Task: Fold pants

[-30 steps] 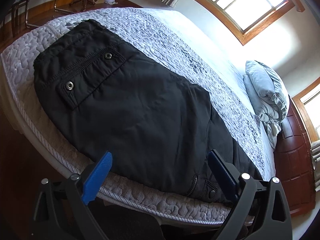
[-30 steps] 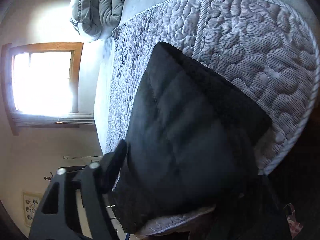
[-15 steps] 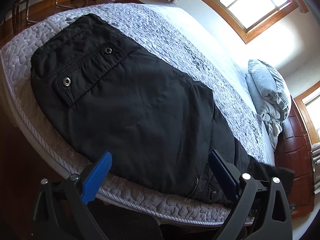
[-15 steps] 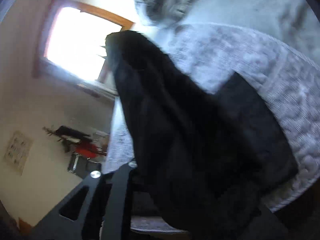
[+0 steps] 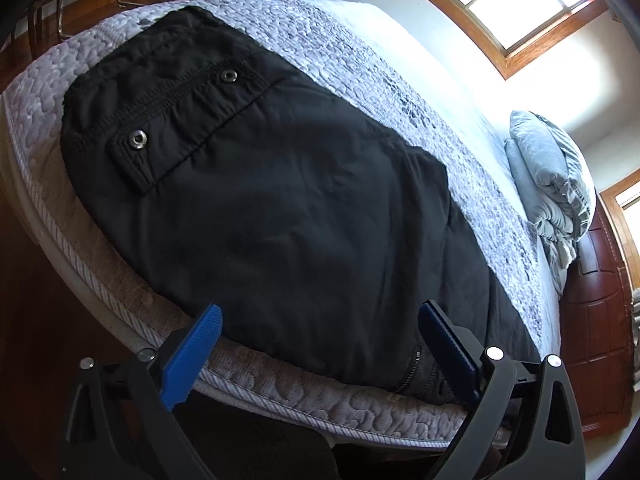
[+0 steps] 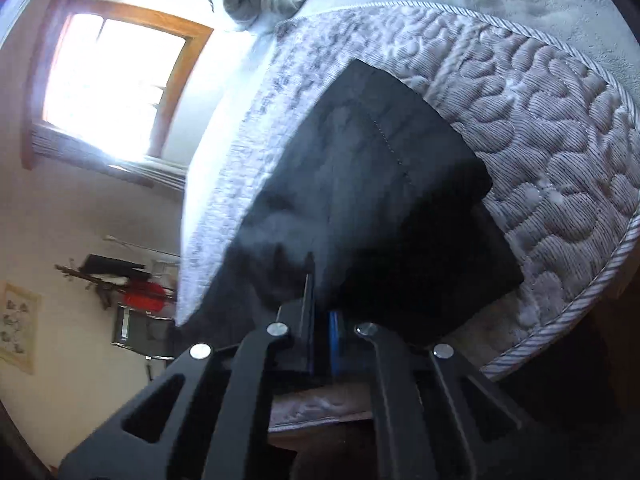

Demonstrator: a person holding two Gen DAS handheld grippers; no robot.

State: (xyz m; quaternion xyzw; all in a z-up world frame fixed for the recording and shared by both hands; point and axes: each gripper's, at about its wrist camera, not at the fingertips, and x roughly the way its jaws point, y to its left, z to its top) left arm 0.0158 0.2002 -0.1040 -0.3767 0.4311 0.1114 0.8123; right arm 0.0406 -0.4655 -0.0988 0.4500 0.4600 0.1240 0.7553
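Since a moment ago, my right gripper (image 6: 320,320) has swung round and its jaws have just been closing; they now sit pressed together on a fold of the black pants (image 5: 280,208) near the hem end, cloth bunched up right at the tips. Over on the left, my left gripper (image 5: 320,336) hangs at the near edge of the mattress (image 5: 328,400) with its blue pads (image 5: 192,356) spread wide, one on each side of the fabric, and nothing pinched between them. That view has only crept in a little closer. From left to right there, the pants lie flat along the quilted mattress: the waistband end with its flap pocket and two metal snaps (image 5: 138,139) at far left, the leg running across to the right and off behind the right-hand pad. Beyond them, at the far right of the bed, sits a folded grey comforter (image 5: 552,176) under the bright window (image 5: 520,4).
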